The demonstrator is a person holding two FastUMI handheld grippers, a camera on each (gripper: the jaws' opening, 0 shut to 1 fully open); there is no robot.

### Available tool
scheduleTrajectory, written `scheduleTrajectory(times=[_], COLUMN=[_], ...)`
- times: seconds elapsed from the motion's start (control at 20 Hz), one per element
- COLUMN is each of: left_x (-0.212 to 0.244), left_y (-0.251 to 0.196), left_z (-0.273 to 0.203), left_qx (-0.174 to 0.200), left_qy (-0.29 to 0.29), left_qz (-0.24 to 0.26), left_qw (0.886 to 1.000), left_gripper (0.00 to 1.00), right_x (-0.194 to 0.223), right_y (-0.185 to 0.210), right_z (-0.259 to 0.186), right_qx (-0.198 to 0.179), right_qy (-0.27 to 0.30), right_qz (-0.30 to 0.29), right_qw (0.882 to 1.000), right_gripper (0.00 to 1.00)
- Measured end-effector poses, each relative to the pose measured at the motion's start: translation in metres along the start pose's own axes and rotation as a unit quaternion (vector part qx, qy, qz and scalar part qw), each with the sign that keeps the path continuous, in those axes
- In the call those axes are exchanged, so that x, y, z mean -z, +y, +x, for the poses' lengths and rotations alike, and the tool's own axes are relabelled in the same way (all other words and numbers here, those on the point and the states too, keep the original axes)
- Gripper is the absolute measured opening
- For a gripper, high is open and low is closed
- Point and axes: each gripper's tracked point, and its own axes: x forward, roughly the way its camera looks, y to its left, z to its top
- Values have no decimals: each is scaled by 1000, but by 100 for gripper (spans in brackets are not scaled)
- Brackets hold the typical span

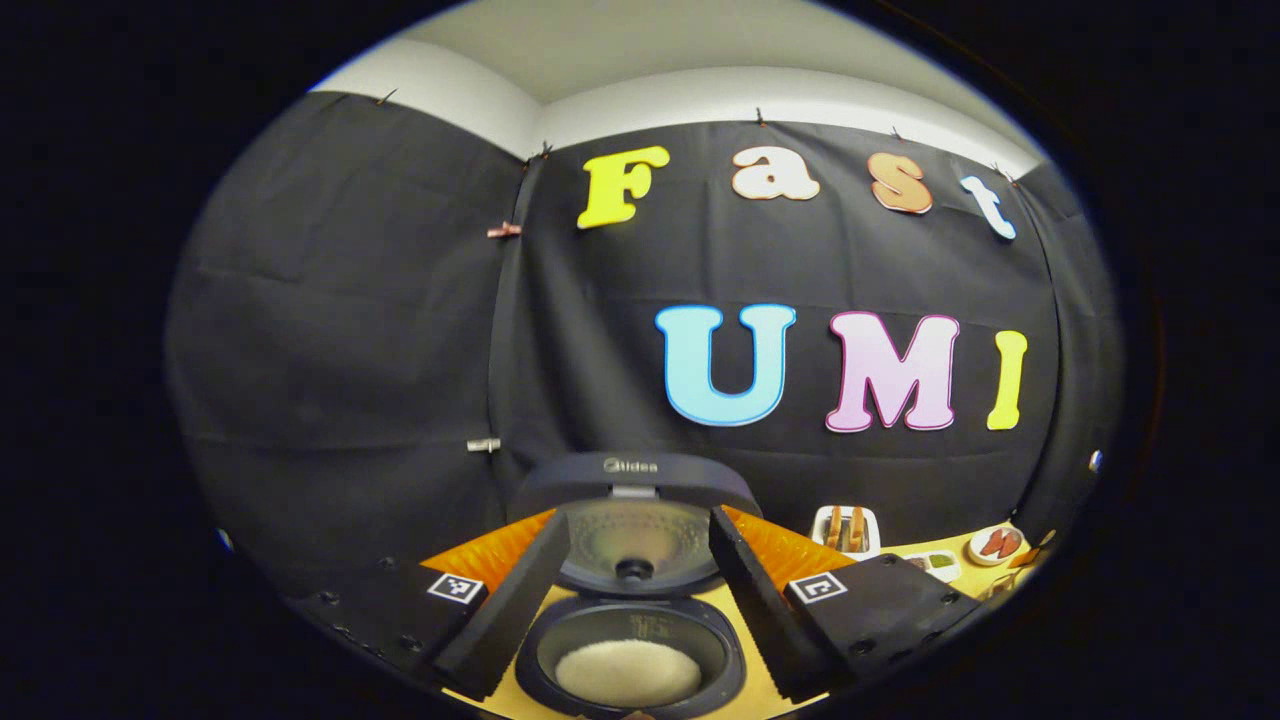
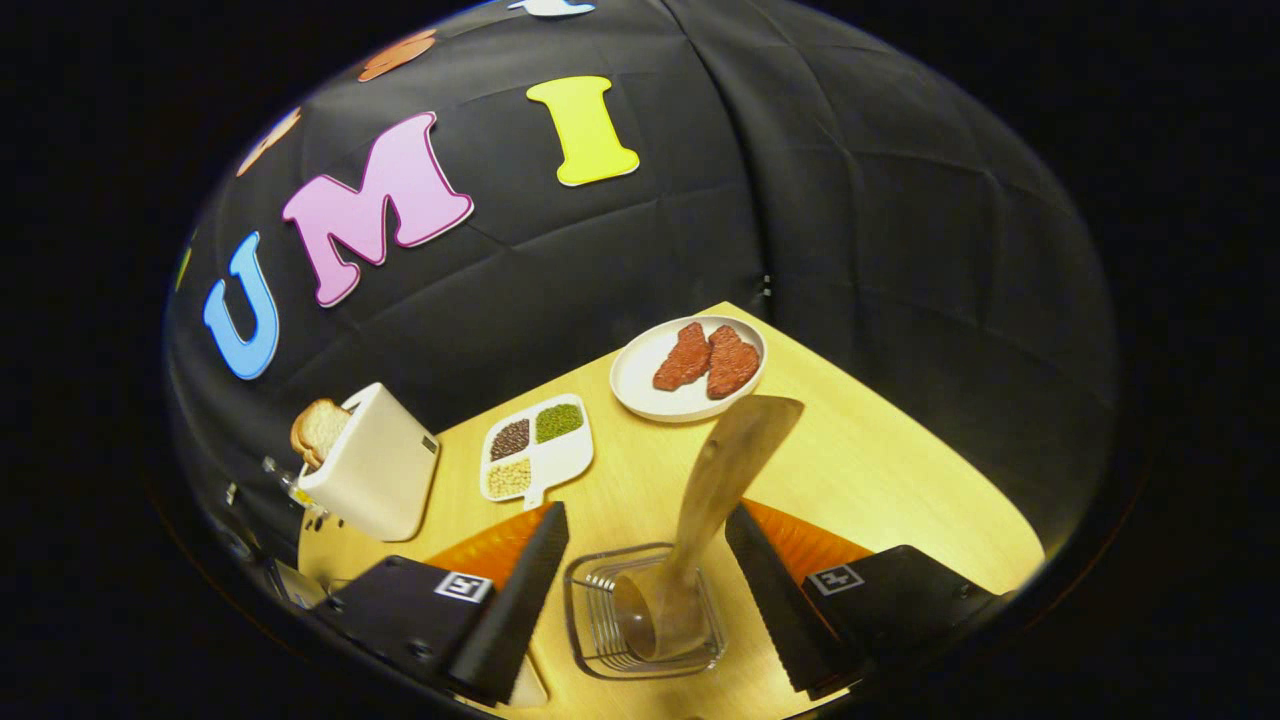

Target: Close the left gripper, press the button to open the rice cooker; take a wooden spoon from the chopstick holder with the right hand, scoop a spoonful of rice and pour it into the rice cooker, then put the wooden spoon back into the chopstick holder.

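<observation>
Fingers of our right gripper [image 2: 645, 580] stand spread, empty, either side of the wooden spoon [image 2: 712, 500] in the chopstick holder [image 2: 600, 620]; our left gripper [image 1: 635, 590] is spread too, over the rice cooker [image 1: 632, 640], lid up. We judge fetching the spoon is next: close on its handle and lift straight. Plate [image 2: 640, 385] sits by the surface's far corner.

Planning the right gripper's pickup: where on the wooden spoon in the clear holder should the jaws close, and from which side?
Grip the wooden spoon mid-handle, above the clear chopstick holder, coming from above. The bowl sits down inside; the handle leans out, free between the open jaws.
</observation>
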Motion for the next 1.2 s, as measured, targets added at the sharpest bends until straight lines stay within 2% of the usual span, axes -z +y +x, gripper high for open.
scheduleTrajectory(times=[0.25,0.5,0.6,0.75,0.8,0.9,1.0,1.2], left_x=[-26,-35,-31,-18,-11,-8,-8,-2], left_y=[-5,0,7,5,5,4,4,3], left_z=[39,84,99,114,117,118,115,104], left_qx=[35,50,43,56,58,62,65,64], left_qy=[-65,-97,-89,-66,-54,-49,-38,5], left_qz=[35,57,65,64,61,47,36,30], left_qw=[997,992,993,994,995,996,997,997], left_gripper=[92,99,99,96,99,100,97,97], right_x=[-9,-4,5,17,21,23,24,34], right_y=[-7,-3,-1,-4,-3,1,8,25], right_z=[-58,-121,-139,-153,-156,-158,-157,-151], right_qx=[8,10,8,15,16,16,10,-11], right_qy=[-28,-45,-43,-36,-31,-31,-31,-22], right_qz=[-51,-77,-77,-85,-85,-81,-83,-101], right_qw=[998,996,996,996,996,996,996,995], right_gripper=[99,99,99,99,99,99,99,99])
